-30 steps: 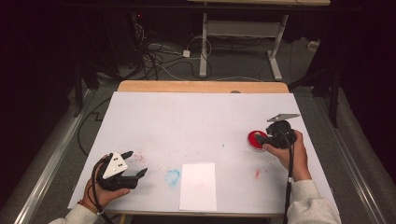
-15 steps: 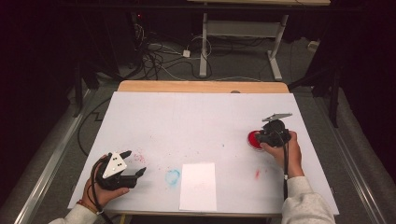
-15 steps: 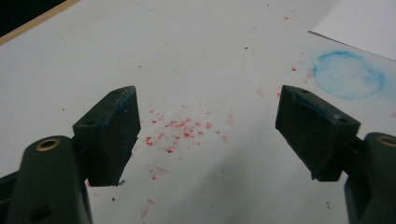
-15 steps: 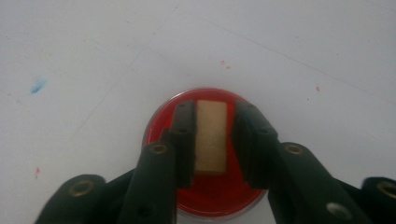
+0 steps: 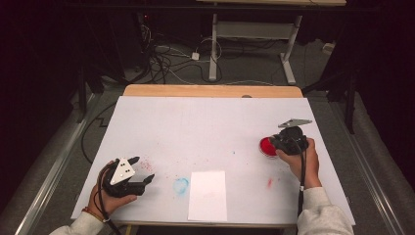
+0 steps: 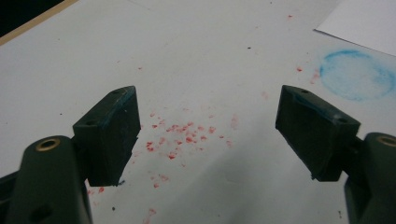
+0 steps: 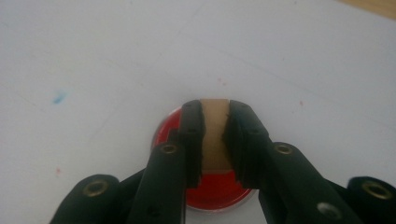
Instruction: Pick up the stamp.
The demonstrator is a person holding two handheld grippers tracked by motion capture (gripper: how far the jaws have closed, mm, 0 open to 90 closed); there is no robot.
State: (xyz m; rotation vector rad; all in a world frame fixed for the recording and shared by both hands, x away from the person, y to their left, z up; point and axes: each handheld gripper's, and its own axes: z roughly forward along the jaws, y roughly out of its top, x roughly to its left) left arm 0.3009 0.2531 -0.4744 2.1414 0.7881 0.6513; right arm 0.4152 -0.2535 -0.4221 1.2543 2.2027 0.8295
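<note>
A person sits at a table [image 5: 210,122] covered with a white sheet, holding a two-jaw gripper in each hand. The landmark is a small blank sheet of paper [image 5: 208,195] lying near the table's near edge, about midway across.

To the right of the paper and farther from the person, a round red ink pad [image 5: 266,147] rests on the table. The right gripper [image 5: 280,143] sits over the pad's right edge, held by the right hand [image 5: 299,160]. In the right gripper view, its jaws have just been closing and now pinch a short tan wooden stamp [image 7: 215,135] that stands upright on the red ink pad [image 7: 219,189]. The pads press on both sides of the stamp, and the right gripper [image 7: 215,140] points down at it.

To the left of the paper, the left gripper [image 5: 142,172] rests low over the table in the left hand [image 5: 110,198], well apart from the ink pad. Its jaws are spread wide with nothing between them. In the left gripper view, the left gripper [image 6: 208,135] looks over a scatter of red specks [image 6: 182,137] on the white sheet.

Just beside the paper's left edge is a faint round blue ink mark [image 5: 181,185], also seen in the left gripper view [image 6: 357,74]. A small red smear [image 5: 269,182] lies to the right of the paper.
</note>
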